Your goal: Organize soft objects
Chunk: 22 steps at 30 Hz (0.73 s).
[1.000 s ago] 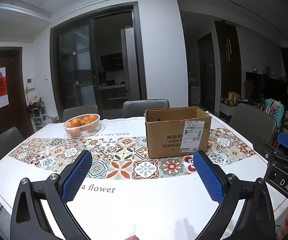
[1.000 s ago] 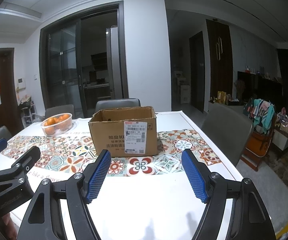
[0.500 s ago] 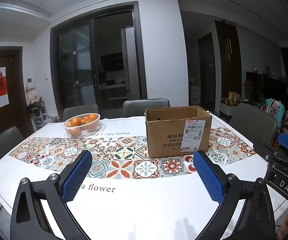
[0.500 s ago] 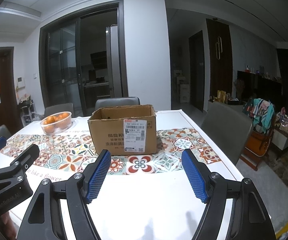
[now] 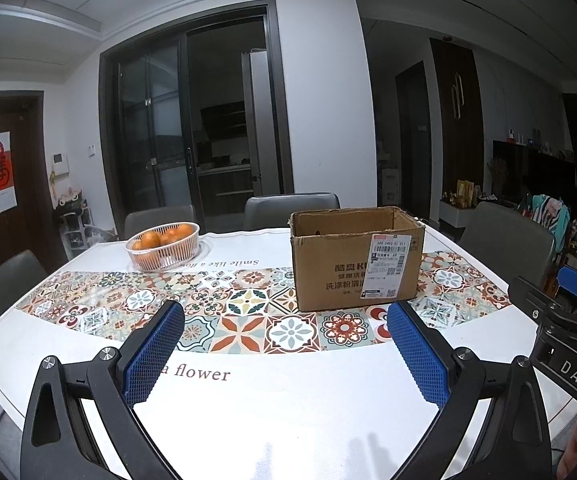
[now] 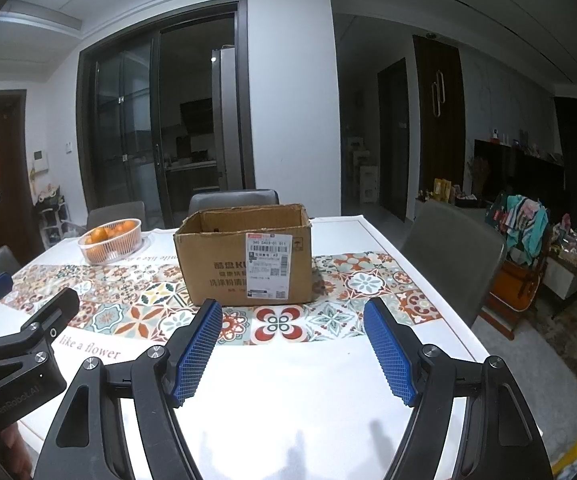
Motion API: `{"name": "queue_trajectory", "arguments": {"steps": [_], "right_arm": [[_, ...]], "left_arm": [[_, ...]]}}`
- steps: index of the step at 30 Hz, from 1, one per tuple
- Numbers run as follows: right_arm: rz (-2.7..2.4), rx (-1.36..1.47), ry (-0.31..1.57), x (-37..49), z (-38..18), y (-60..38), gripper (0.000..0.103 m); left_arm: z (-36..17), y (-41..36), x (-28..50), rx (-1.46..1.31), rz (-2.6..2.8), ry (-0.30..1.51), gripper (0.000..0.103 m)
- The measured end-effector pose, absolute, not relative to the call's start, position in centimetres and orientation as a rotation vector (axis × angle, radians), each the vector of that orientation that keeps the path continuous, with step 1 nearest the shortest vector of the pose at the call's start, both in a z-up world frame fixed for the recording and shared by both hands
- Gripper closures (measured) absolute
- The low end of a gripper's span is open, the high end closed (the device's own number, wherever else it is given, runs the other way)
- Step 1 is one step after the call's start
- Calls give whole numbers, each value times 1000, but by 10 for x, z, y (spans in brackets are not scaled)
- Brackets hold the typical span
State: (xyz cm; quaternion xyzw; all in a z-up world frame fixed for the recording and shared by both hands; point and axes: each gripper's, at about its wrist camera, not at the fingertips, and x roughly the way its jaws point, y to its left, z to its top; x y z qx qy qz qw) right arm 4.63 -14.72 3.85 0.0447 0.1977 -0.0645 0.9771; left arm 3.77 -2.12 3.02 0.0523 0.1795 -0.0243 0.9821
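Note:
An open brown cardboard box with a white shipping label stands on the patterned runner of the table; it also shows in the right wrist view. Its inside is hidden from both views. My left gripper is open and empty, held above the near white part of the table, short of the box. My right gripper is open and empty, also short of the box, facing it. No soft object shows on the table.
A white basket of oranges stands at the far left of the table, also in the right wrist view. Grey chairs surround the table. The right gripper's body is at my left gripper's right.
The right wrist view has shifted slightly, with the box sitting a little more to the left. The left gripper has stayed still. Both grippers remain open.

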Motion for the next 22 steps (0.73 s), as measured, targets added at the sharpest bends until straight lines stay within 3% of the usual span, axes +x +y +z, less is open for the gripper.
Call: {"name": "queue_trajectory", "arguments": {"steps": [22], "right_arm": [[-132,91,403,47,38,-146,29]], "left_arm": [[23,-21,39,108,-55,373,0]]}}
